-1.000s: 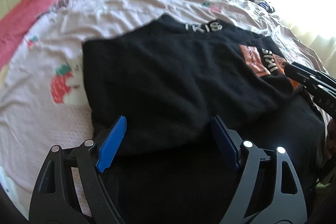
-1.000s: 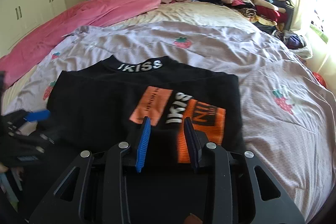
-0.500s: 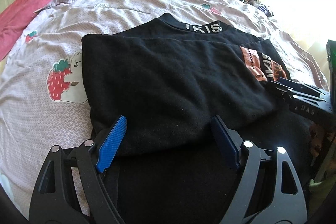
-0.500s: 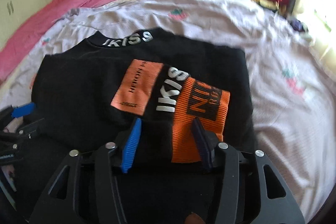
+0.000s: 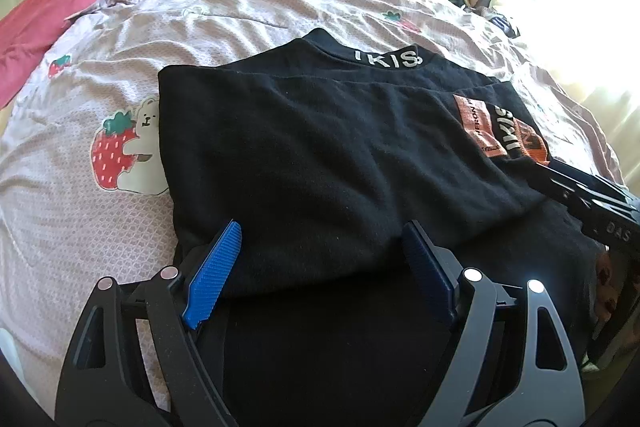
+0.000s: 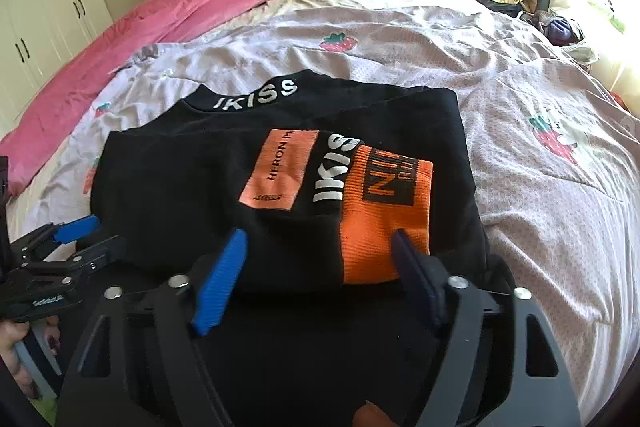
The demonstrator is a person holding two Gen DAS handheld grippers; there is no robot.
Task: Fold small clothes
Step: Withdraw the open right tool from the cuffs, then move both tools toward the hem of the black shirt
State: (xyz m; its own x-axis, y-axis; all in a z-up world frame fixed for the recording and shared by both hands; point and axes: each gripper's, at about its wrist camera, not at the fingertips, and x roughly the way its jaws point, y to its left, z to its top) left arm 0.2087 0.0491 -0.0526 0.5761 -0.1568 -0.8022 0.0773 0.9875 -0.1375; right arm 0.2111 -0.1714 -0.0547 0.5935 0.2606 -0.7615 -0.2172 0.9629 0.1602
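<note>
While the black sweater lies folded on the bedsheet, the left gripper stands spread wide over its near edge; the right gripper is opening around the orange cuff, pads clear of it.

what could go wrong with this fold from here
The right gripper jaws are opening around the orange cuff of the black top; pulling away could snag it and drag the folded sleeve open. The left gripper straddles the near folded edge, so lifting carelessly might undo that layer. The rumpled bedsheet underneath could let the fold shift.
</note>
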